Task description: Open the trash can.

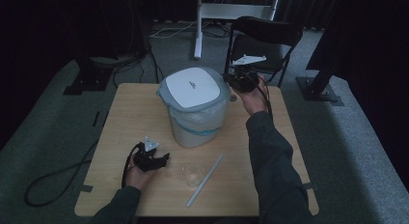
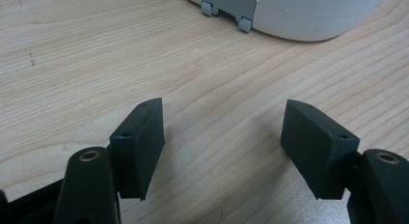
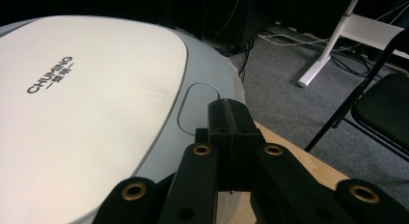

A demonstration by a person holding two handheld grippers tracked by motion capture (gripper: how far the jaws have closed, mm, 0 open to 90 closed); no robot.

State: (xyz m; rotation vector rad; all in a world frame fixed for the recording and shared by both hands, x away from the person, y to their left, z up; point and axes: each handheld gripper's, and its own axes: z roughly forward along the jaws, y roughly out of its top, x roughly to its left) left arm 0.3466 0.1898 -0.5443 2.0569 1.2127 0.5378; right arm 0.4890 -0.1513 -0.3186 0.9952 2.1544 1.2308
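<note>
A person's 2 forearms reach in from the near edge of a wooden table (image 1: 120, 118), each hand holding a gripper. Nearest, a white stick (image 1: 205, 180) lies slanted on the table beside a small clear cup (image 1: 193, 175). The left gripper (image 1: 164, 160) rests low over the tabletop at the near left, its jaws spread wide with nothing between them; in the left gripper view bare wood shows between the 2 black pads (image 2: 140, 142), with the bin's base beyond. Farther back, mid-table, stands a lidded bin (image 1: 195, 108) with a white lid (image 3: 87, 118) marked CHUMING and a liner showing under the rim. The right gripper (image 1: 231, 81) is raised at the bin's far right edge, jaws pressed together on nothing, just beside the lid's grey rim. Behind the table stands a black folding chair (image 1: 265, 38) on grey carpet
</note>
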